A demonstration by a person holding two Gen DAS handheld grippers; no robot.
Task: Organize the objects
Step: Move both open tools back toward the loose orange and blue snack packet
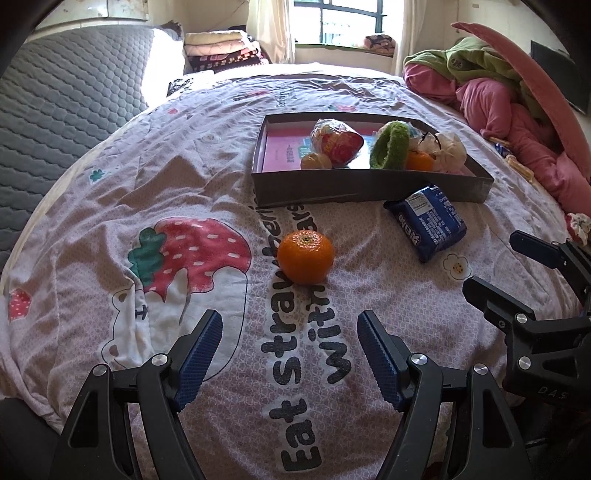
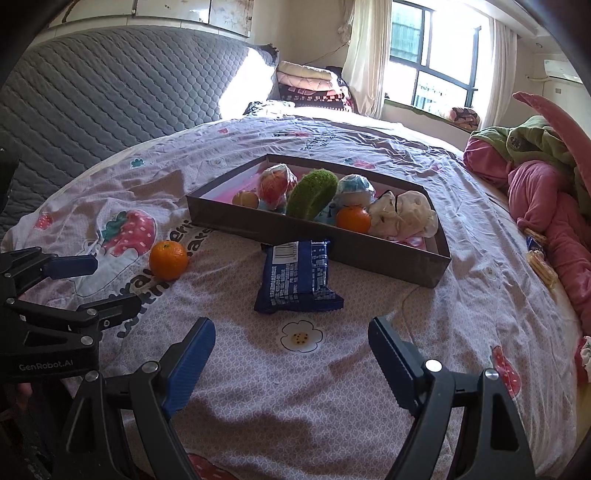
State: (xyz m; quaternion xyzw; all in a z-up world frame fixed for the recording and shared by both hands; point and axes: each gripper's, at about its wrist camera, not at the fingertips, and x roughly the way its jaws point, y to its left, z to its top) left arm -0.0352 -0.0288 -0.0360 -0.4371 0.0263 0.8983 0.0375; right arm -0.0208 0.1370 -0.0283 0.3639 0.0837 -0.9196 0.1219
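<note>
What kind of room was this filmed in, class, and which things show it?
Most likely a bedroom: a bed under a strawberry-print lilac cotton sheet, a grey quilted padded headboard, and a pile of folded blankets beside the curtained window.

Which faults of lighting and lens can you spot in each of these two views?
Left wrist view: window blown out white, bedspread bowed by the fisheye, dark corners. Right wrist view: sun glare washes out the grey headboard, a soft shadow lies on the bedspread between the right gripper fingers, and the box edges curve.

Blue snack packet (image 2: 298,277) just beside tray (image 2: 369,254), orange (image 2: 168,259) left.
</note>
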